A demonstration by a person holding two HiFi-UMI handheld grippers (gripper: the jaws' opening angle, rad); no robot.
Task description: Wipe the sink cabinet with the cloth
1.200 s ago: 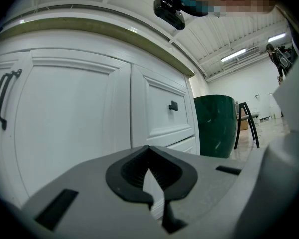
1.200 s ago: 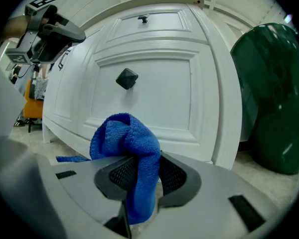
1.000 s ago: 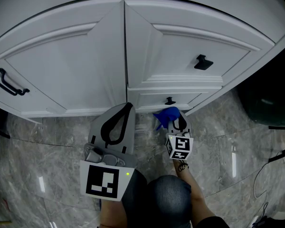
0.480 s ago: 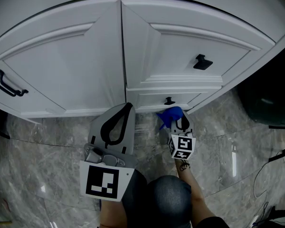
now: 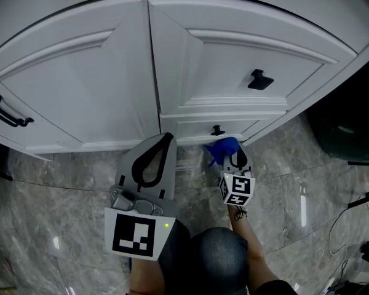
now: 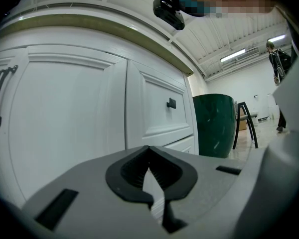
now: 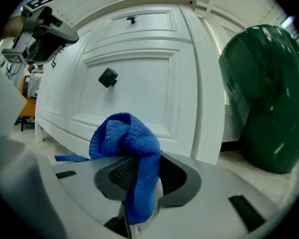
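Note:
The white sink cabinet (image 5: 92, 85) fills the top of the head view, its doors and drawers closed. A blue cloth (image 5: 222, 147) is bunched at the tip of my right gripper (image 5: 233, 155), which is shut on it. The cloth sits just below the small lower drawer's black knob (image 5: 217, 129), close to the cabinet's bottom edge. In the right gripper view the cloth (image 7: 125, 136) hangs over the jaws in front of the drawer front (image 7: 134, 78). My left gripper (image 5: 166, 137) is shut and holds nothing; it hovers near the cabinet base, left of the cloth.
A dark green bin (image 5: 347, 125) stands right of the cabinet. A black bar handle (image 5: 3, 110) is on the far-left door, a square knob (image 5: 256, 80) on the upper right drawer. Grey marble floor (image 5: 61, 189) lies below. A person's knees show at the bottom.
The right gripper with the cloth has edged a little to the right along the cabinet's lower edge. The left gripper has stayed in place.

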